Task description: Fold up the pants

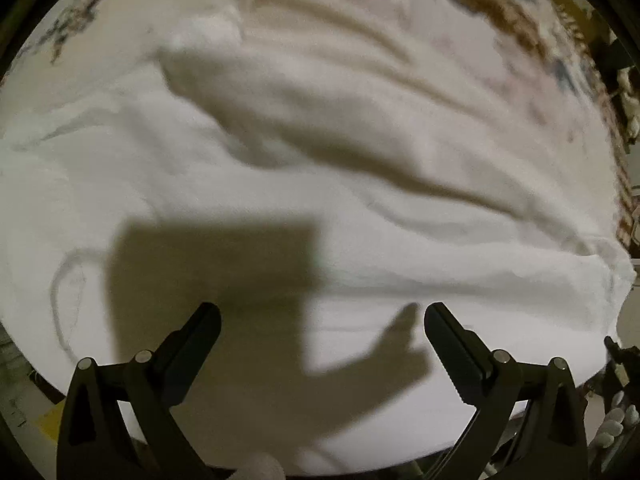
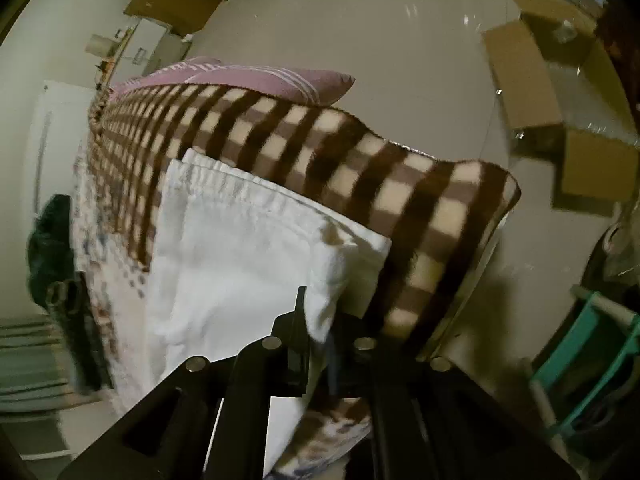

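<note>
The white pants [image 1: 280, 184] fill the left wrist view, spread on a bed with long folds across them. My left gripper [image 1: 322, 320] is open and empty just above the cloth, casting a shadow on it. In the right wrist view the pants [image 2: 240, 256] lie on the bed with the elastic waistband at the far end. My right gripper [image 2: 320, 320] is shut on a near corner of the pants; the cloth bunches between its black fingers [image 2: 298, 320].
A brown-and-cream checked blanket [image 2: 360, 168] lies beside the pants, with a purple pillow [image 2: 260, 80] beyond it. A patterned sheet [image 1: 520, 40] shows past the pants. Cardboard boxes [image 2: 560, 92] and a teal frame [image 2: 592, 352] stand on the floor at right.
</note>
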{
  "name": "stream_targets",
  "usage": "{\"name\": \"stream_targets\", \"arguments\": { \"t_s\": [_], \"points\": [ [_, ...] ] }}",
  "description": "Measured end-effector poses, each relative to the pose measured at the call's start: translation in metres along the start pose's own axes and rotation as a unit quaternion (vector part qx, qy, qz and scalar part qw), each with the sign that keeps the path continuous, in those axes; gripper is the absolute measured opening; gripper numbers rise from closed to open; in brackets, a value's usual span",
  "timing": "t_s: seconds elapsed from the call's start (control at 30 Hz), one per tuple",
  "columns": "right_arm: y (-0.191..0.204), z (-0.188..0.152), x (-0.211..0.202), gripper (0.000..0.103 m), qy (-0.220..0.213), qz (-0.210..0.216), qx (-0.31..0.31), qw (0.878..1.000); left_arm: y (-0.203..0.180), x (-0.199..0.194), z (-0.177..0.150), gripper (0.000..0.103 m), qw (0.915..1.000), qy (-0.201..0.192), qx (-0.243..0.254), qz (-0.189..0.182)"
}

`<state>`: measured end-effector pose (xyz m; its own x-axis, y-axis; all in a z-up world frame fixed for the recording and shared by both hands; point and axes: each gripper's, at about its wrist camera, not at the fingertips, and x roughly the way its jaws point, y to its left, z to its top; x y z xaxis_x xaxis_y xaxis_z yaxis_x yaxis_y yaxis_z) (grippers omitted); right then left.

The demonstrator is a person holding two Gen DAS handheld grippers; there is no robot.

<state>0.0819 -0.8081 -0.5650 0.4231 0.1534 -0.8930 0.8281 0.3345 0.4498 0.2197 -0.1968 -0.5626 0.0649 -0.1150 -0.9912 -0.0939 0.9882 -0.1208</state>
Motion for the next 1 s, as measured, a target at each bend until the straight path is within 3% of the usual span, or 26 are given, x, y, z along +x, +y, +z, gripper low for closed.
{"name": "stream_targets", "arguments": {
  "t_s": [0.1,0.2,0.33,0.4,0.5,0.6,0.67,0.73,0.9,0.93,1.0],
  "points": [
    [0.002,-0.002,-0.012,0.02,-0.025,0.005,0.003,1.0,-0.014,-0.02,0.001,0.103,0.9983,-0.037,0.043,0.015],
    [0.007,-0.005,-0.025,0.02,-0.031,0.01,0.005,0.999,-0.032,-0.025,0.01,0.103,0.9957,-0.057,0.07,0.023],
    [-0.004,0.0,-0.03,0.017,-0.003,-0.004,0.006,1.0,-0.045,-0.001,0.034,0.103,0.9967,-0.034,0.069,0.027],
    [-0.002,0.0,-0.029,0.009,-0.037,-0.035,-0.001,0.999,-0.047,0.01,0.041,0.103,0.9976,-0.024,0.057,0.031],
    [0.002,0.002,-0.03,0.011,-0.033,-0.014,-0.006,0.999,-0.051,0.012,0.052,0.103,0.9983,-0.024,0.047,0.025],
    [0.012,0.004,-0.027,0.011,-0.017,0.029,-0.027,0.999,-0.059,0.012,0.062,0.103,0.9962,-0.037,0.071,0.033],
    [0.025,0.003,-0.022,0.01,-0.019,0.001,-0.048,0.999,-0.063,0.016,0.082,0.103,0.9967,-0.032,0.067,0.033],
    [0.037,0.002,-0.027,0.008,-0.03,0.001,-0.062,0.998,-0.047,0.018,0.091,0.103,0.9978,-0.025,0.055,0.026],
    [0.076,-0.004,-0.082,0.007,-0.098,0.119,-0.089,0.984,-0.025,0.007,0.099,0.103,0.9978,-0.037,0.052,0.016],
    [0.08,-0.005,-0.086,0.007,-0.108,0.129,-0.098,0.981,-0.024,0.005,0.101,0.103,0.9977,-0.042,0.052,0.015],
    [0.073,-0.003,-0.075,0.007,-0.113,0.109,-0.106,0.982,-0.019,-0.003,0.094,0.103,0.9974,-0.046,0.052,0.019]
  ]
}}
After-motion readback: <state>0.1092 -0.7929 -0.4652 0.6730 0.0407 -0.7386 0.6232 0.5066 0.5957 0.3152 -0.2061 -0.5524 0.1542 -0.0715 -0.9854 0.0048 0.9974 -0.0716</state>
